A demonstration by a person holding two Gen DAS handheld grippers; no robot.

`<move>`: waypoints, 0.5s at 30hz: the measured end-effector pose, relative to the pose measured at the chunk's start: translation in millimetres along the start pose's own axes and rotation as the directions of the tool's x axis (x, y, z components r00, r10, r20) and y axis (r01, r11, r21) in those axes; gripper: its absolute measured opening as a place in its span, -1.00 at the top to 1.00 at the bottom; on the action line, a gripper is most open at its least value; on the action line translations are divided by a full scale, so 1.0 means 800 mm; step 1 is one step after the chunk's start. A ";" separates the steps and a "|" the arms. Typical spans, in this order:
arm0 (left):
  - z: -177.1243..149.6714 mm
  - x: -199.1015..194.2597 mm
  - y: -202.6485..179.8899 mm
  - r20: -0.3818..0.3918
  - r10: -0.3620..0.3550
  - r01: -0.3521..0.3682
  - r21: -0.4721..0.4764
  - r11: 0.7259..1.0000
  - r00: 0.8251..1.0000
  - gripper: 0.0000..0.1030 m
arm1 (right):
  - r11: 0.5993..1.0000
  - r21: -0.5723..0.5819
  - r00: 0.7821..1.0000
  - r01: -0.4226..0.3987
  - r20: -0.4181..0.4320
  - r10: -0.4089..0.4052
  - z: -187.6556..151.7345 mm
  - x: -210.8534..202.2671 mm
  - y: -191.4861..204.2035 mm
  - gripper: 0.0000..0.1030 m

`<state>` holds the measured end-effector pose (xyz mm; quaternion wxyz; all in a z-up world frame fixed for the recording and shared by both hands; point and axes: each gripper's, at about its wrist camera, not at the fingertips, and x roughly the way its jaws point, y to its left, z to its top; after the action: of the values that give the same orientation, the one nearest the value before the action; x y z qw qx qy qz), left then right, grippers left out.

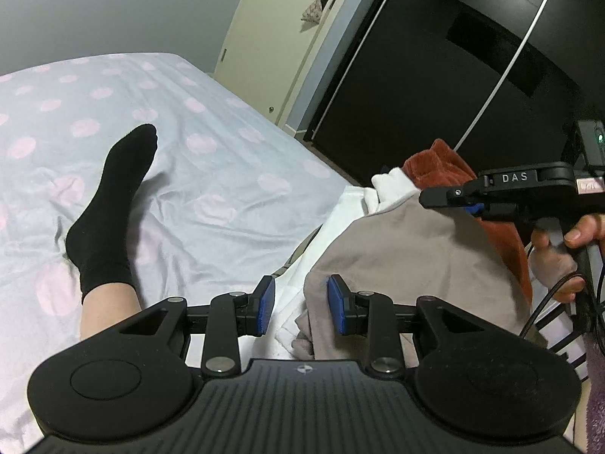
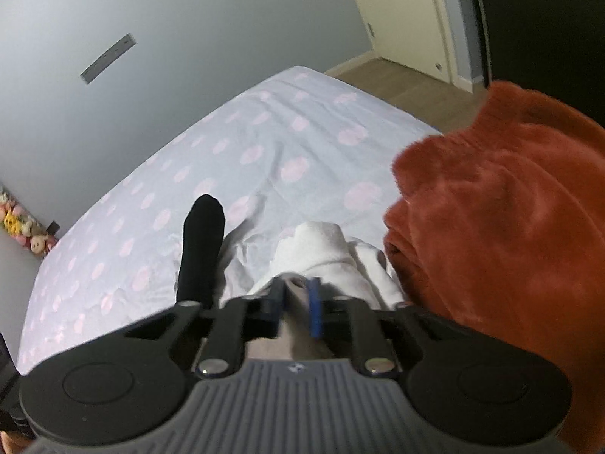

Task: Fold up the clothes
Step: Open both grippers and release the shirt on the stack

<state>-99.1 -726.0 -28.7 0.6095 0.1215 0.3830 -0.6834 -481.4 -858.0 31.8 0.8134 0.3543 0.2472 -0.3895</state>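
Note:
A pile of clothes lies on the near right part of the bed: a beige garment [image 1: 397, 265] on top, a white one [image 1: 340, 219] under it, and a rust-red fleece [image 1: 435, 162] behind. My left gripper [image 1: 301, 302] is open, its blue pads apart just above the left edge of the beige garment, with nothing between them. My right gripper [image 1: 427, 196], held by a hand [image 1: 567, 234], sits at the top edge of the beige garment. In the right wrist view its jaws [image 2: 296, 302] stand a narrow gap apart with beige cloth [image 2: 268, 344] showing between them. Whether they pinch it is unclear. The white garment [image 2: 321, 246] and the fleece [image 2: 491, 208] lie just ahead.
The bed [image 1: 208, 132] has a pale sheet with pink dots. A person's leg in a black sock [image 1: 109, 208] rests on it left of the pile. A dark wardrobe [image 1: 435, 56] and a cream door [image 1: 272, 19] stand beyond the bed's right edge.

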 end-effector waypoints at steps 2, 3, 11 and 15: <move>-0.001 0.001 -0.001 -0.005 0.004 -0.004 0.008 1.000 1.000 0.65 | 0.996 -0.073 0.997 -0.042 0.057 0.047 -0.001 -0.008 0.011 0.82; -0.001 0.002 -0.002 -0.007 0.006 -0.006 0.012 1.000 1.000 0.69 | 0.992 -0.104 0.993 -0.077 0.084 0.086 -0.001 -0.013 0.013 0.82; -0.002 0.002 -0.007 -0.022 0.026 -0.025 0.037 0.999 0.999 0.70 | 0.997 -0.071 0.995 -0.027 0.091 0.033 -0.005 -0.005 0.002 0.79; -0.001 -0.004 -0.012 -0.024 0.051 -0.050 0.056 0.997 0.998 0.70 | 0.998 -0.054 0.994 -0.027 0.105 0.032 -0.008 -0.011 0.006 0.71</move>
<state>-107.5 -723.4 -23.1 0.6179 0.1567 0.3686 -0.6766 -483.6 -846.8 35.5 0.8400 0.3154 0.2088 -0.3890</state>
